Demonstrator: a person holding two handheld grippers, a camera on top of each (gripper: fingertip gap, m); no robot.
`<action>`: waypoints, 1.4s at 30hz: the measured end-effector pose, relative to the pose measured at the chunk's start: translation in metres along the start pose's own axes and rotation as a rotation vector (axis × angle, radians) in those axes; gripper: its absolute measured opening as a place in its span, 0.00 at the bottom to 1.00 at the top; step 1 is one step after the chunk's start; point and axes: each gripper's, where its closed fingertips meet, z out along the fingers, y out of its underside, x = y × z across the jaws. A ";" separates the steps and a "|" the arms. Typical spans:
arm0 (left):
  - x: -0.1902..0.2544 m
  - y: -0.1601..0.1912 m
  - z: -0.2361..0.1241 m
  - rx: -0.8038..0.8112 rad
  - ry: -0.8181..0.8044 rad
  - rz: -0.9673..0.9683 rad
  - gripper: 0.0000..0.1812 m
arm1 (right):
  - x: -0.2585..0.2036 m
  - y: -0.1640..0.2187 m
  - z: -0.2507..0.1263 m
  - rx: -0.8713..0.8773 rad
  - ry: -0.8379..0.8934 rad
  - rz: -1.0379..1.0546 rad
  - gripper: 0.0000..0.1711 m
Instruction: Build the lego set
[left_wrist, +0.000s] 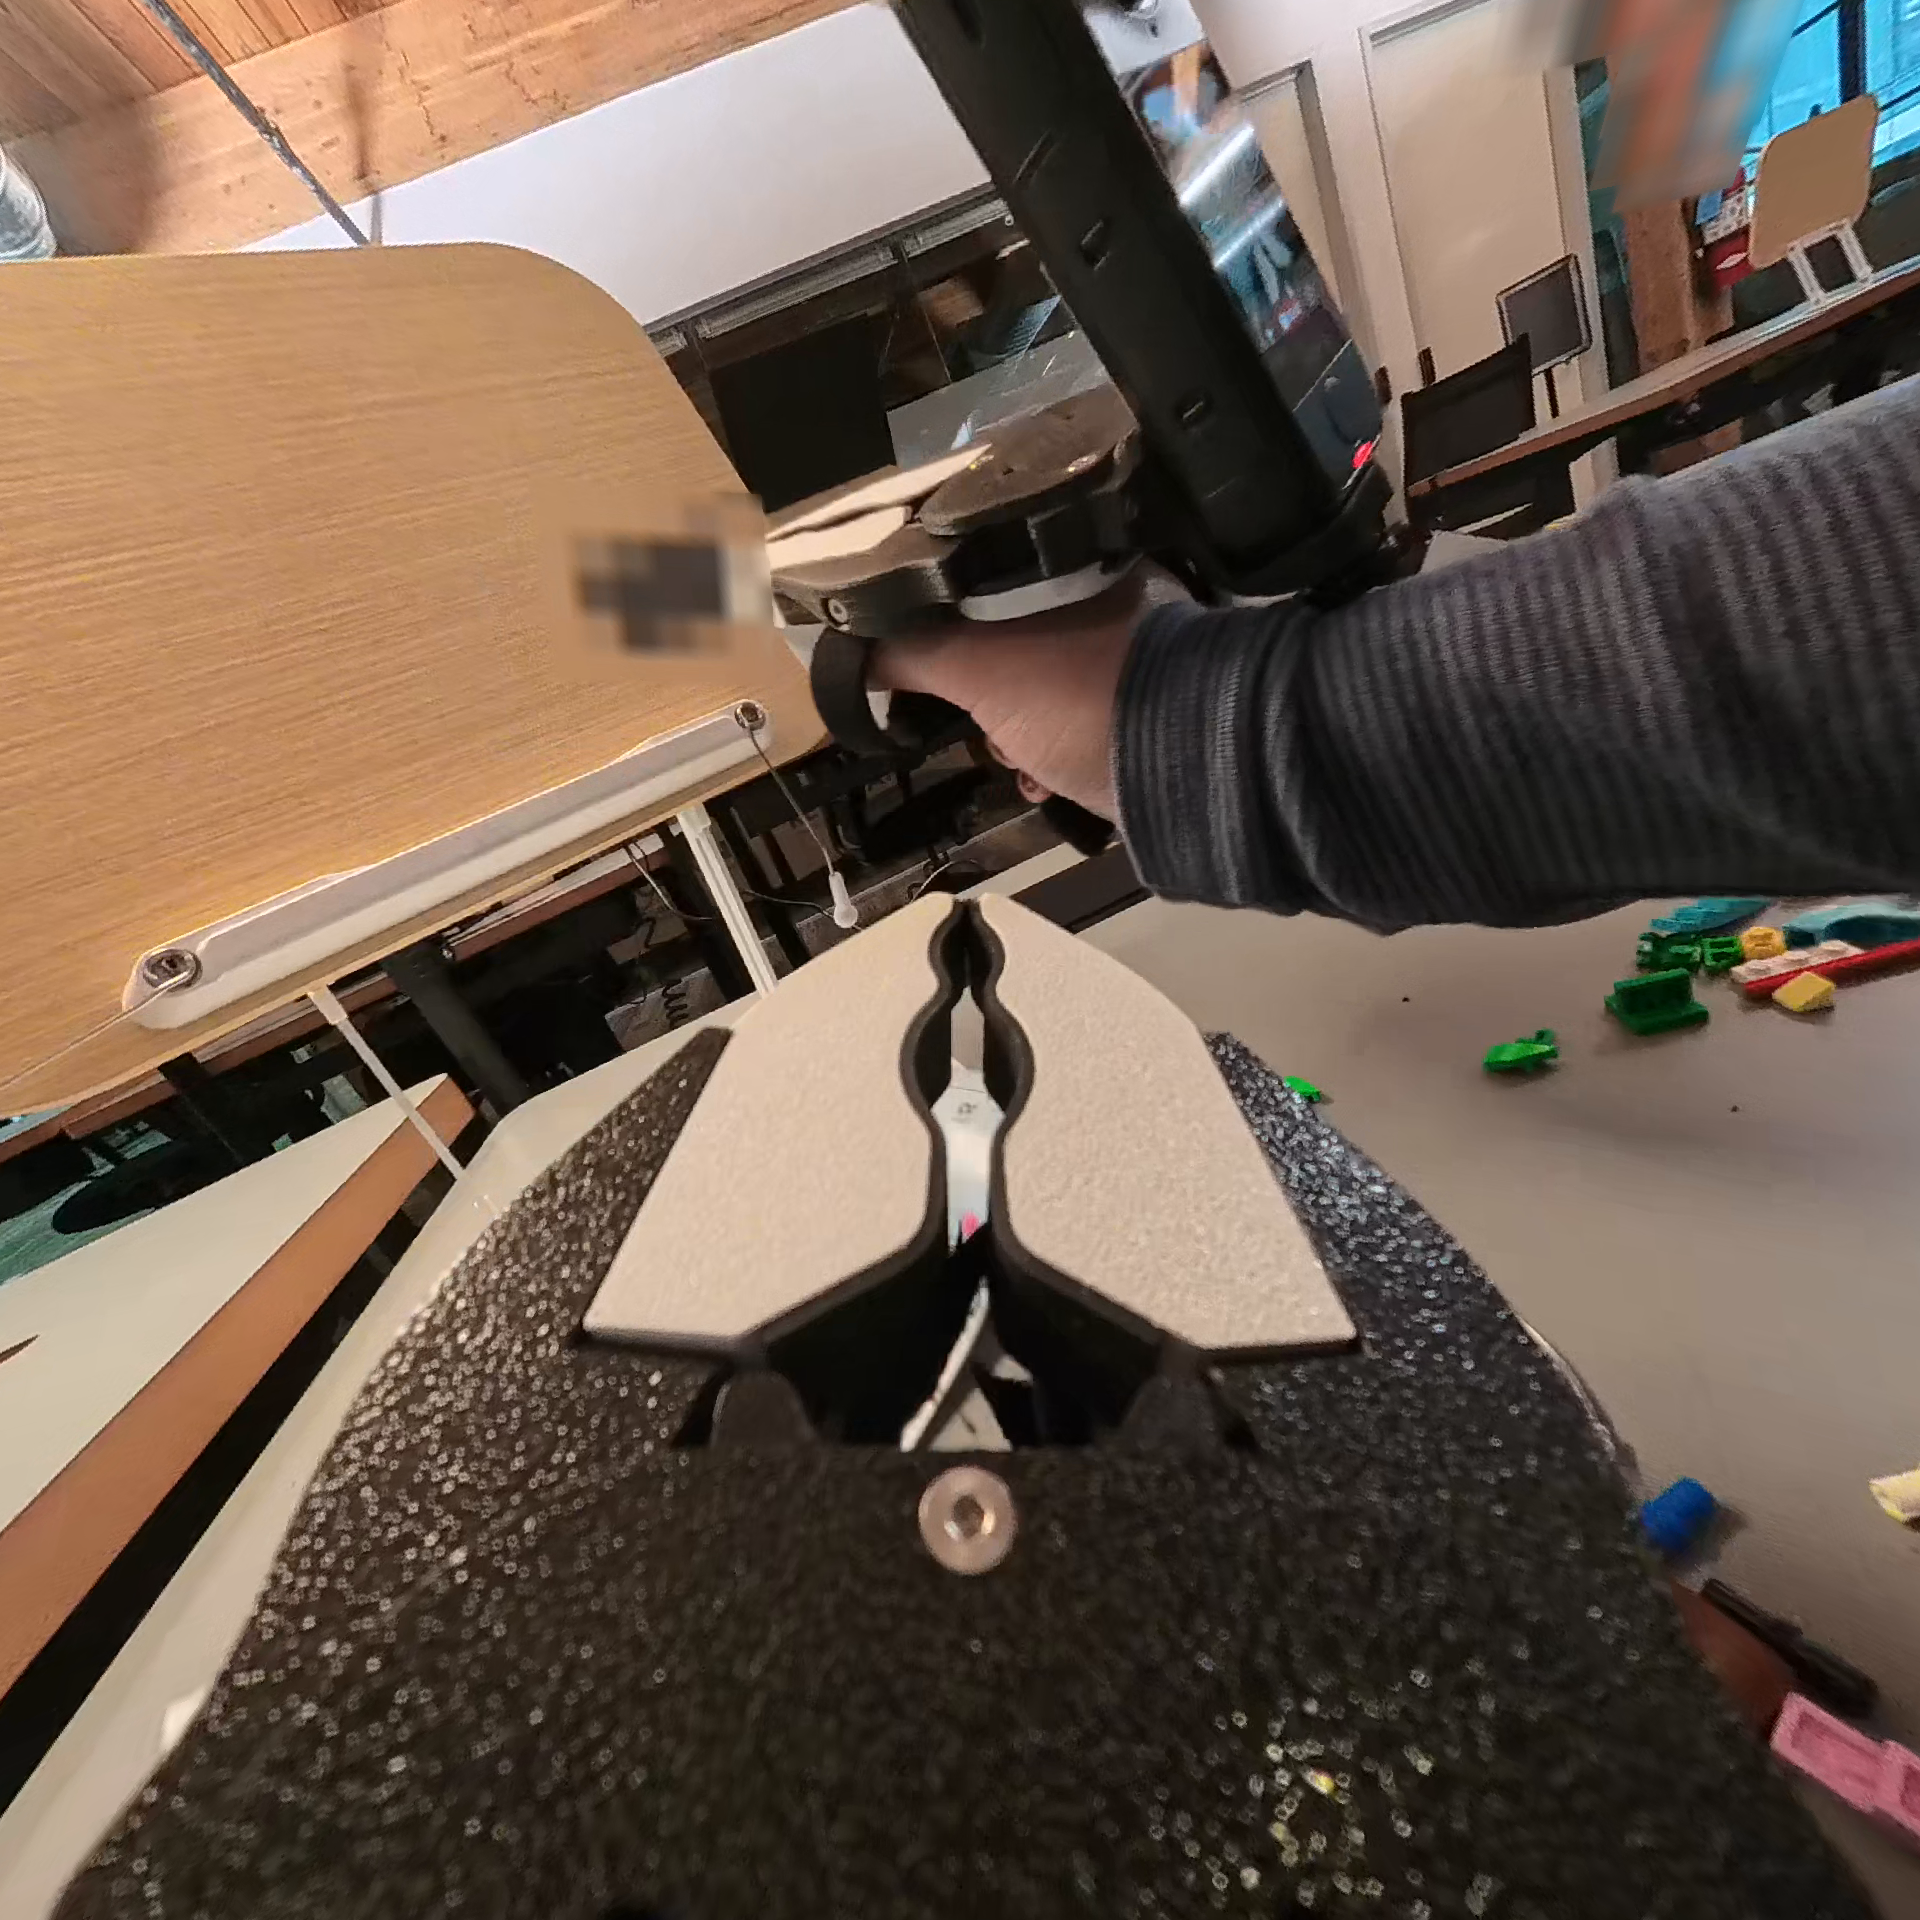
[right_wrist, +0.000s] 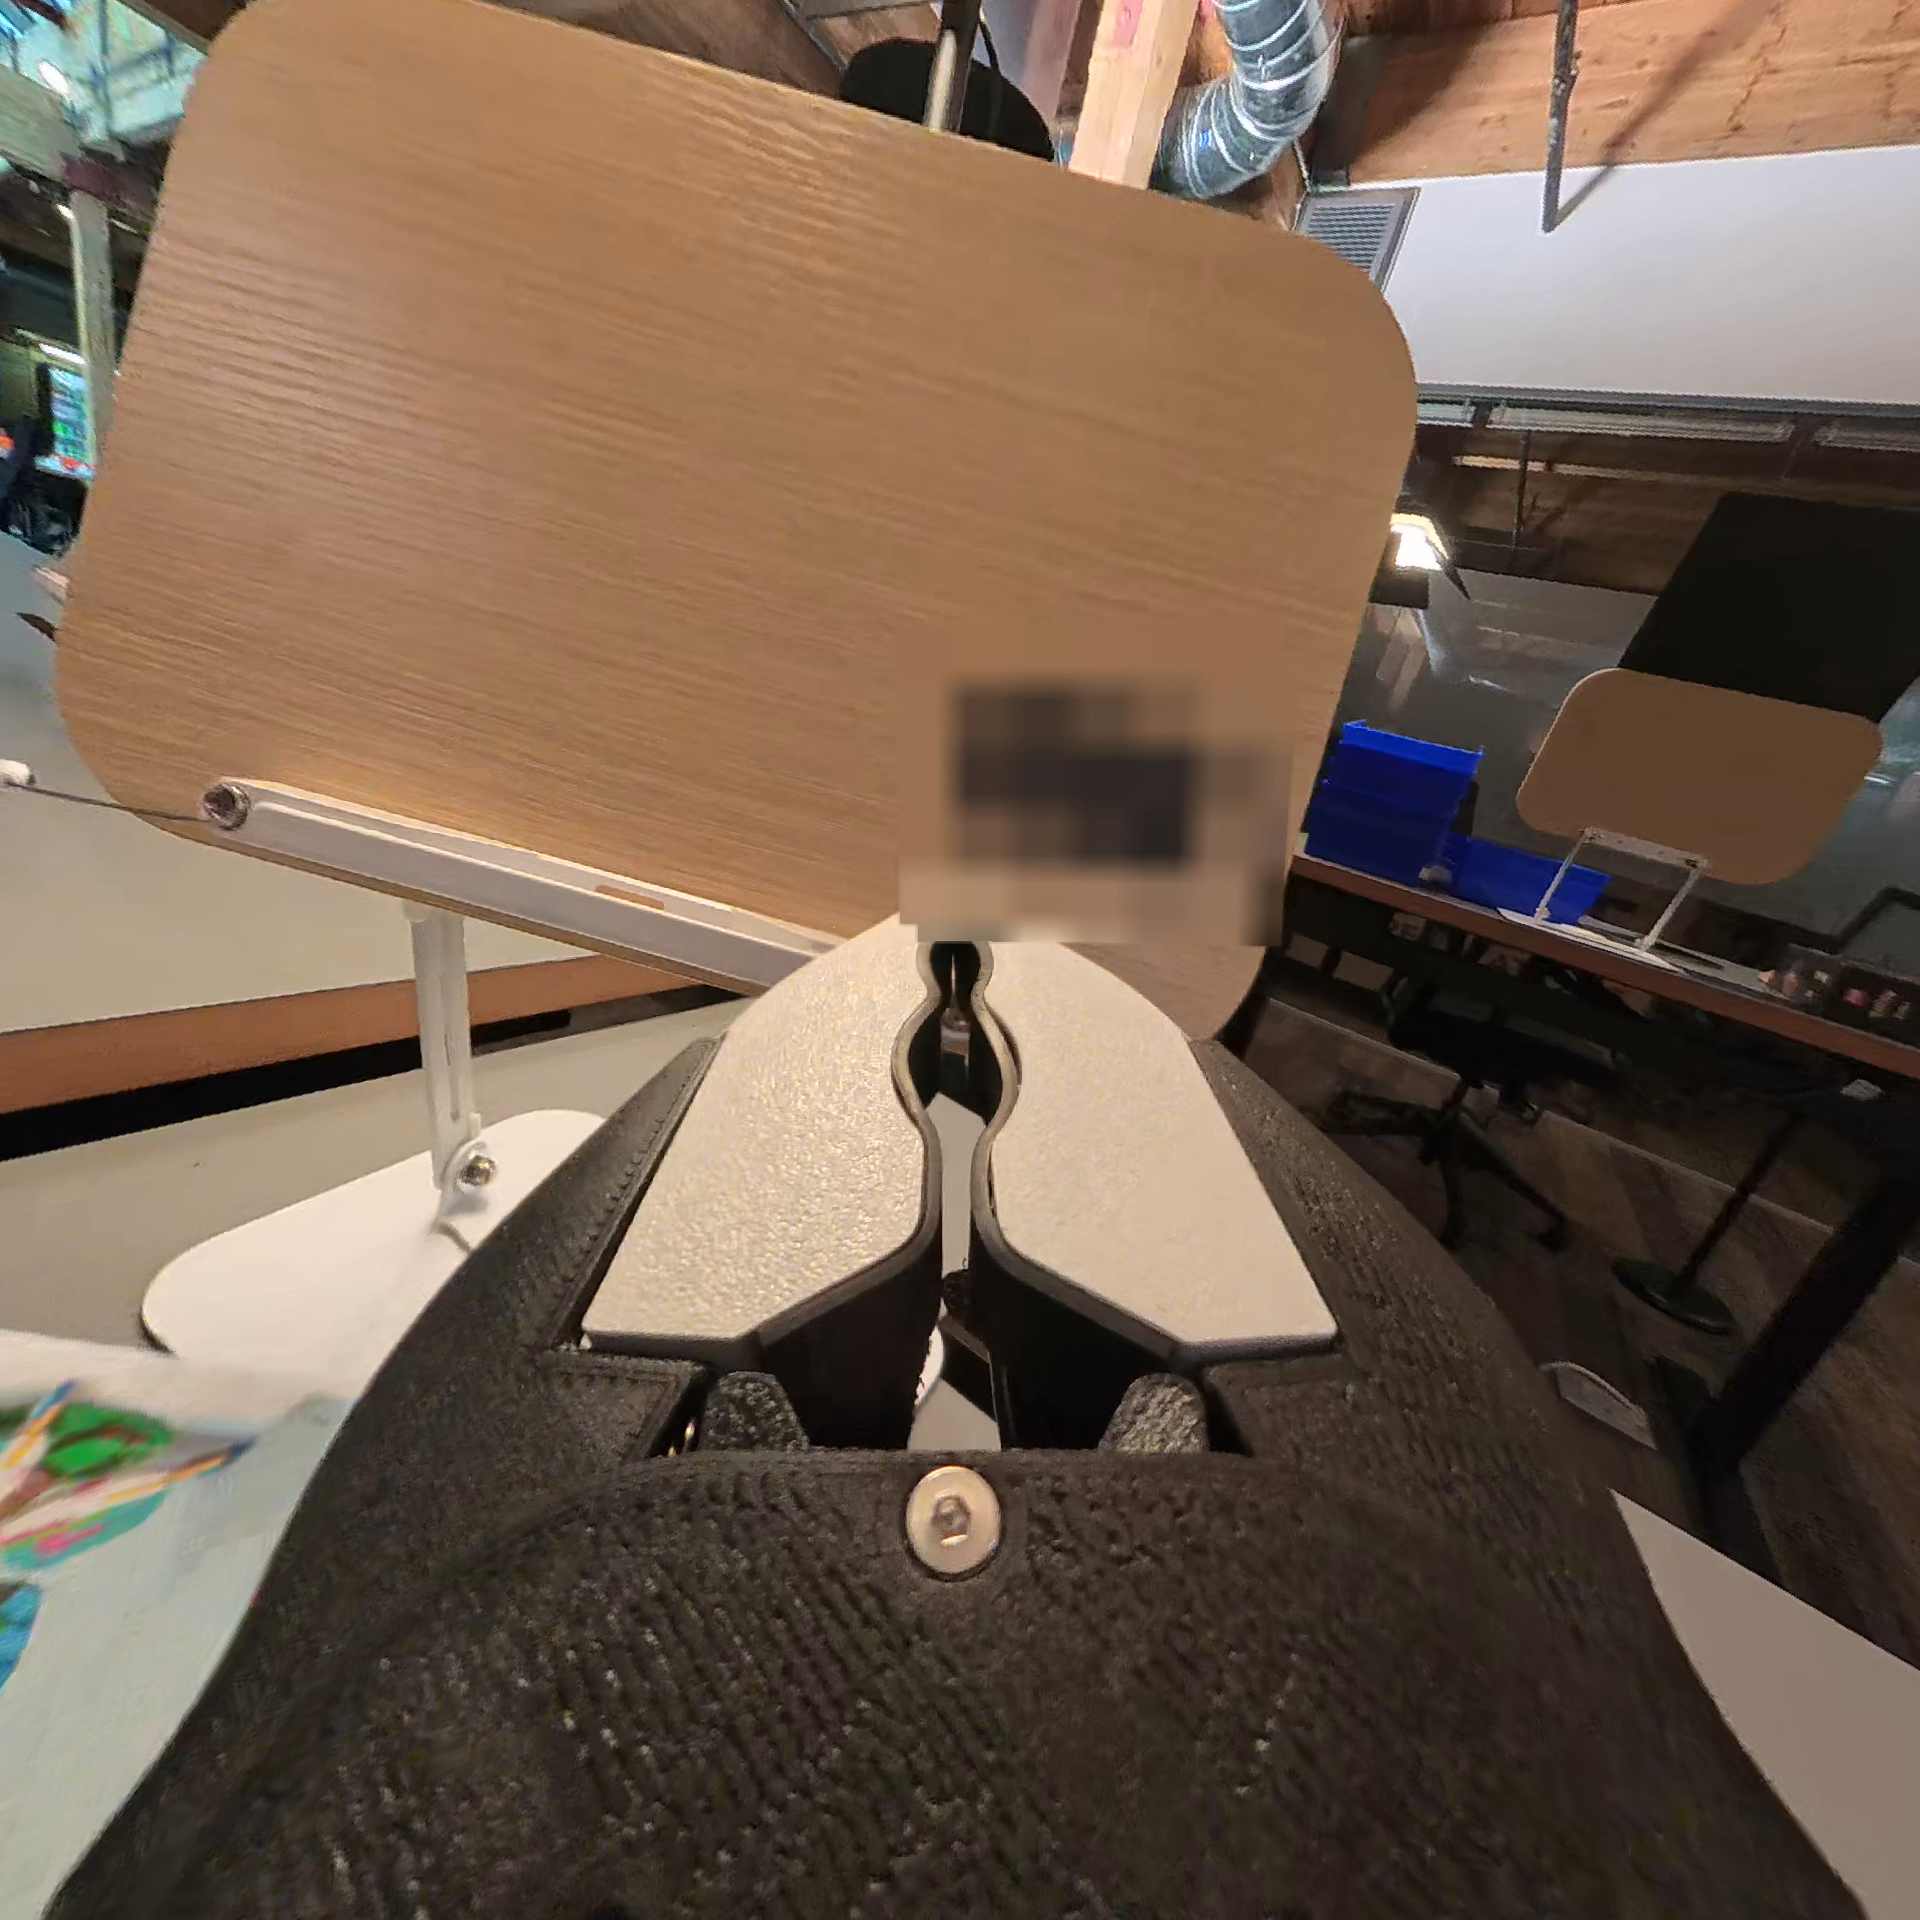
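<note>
Fingers of the left gripper (left_wrist: 971, 920) sit pressed together tip to tip, with only a sliver of something white showing in the slot behind them, too hidden to say whether it is held or merely lies below. The right gripper (right_wrist: 964, 961) is likewise closed at the tips, and nothing can be made out between its fingers. Both tools are raised and aimed at a tilted wooden board on a white stand (right_wrist: 727, 468), not at the work. The lego pieces (left_wrist: 1704, 971), green, yellow, teal and red, lie scattered on the pale counter (left_wrist: 1455, 1143) well off to the left gripper's right and below its line of sight; a blue brick (left_wrist: 1678, 1515) and a pink piece (left_wrist: 1844, 1756) lie nearer, beside the tool's body. The person's right hand (left_wrist: 1023, 717) holds its gripper high, between the board and the pile. By this view, either gripper must swing down and away from the board to reach a brick, and the left one looks the nearer to the blue and pink pieces.
</note>
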 end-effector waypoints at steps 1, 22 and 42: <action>0.001 0.000 0.000 0.001 0.003 0.007 0.00 | 0.001 0.004 -0.001 -0.020 -0.014 -0.009 0.00; -0.070 -0.004 -0.025 0.083 -0.294 -0.206 0.00 | -0.091 0.138 -0.103 -0.579 -0.705 -0.772 0.24; -0.056 -0.032 -0.025 0.122 -0.307 0.170 0.34 | -0.083 -0.073 -0.023 -0.206 -0.389 -0.360 0.00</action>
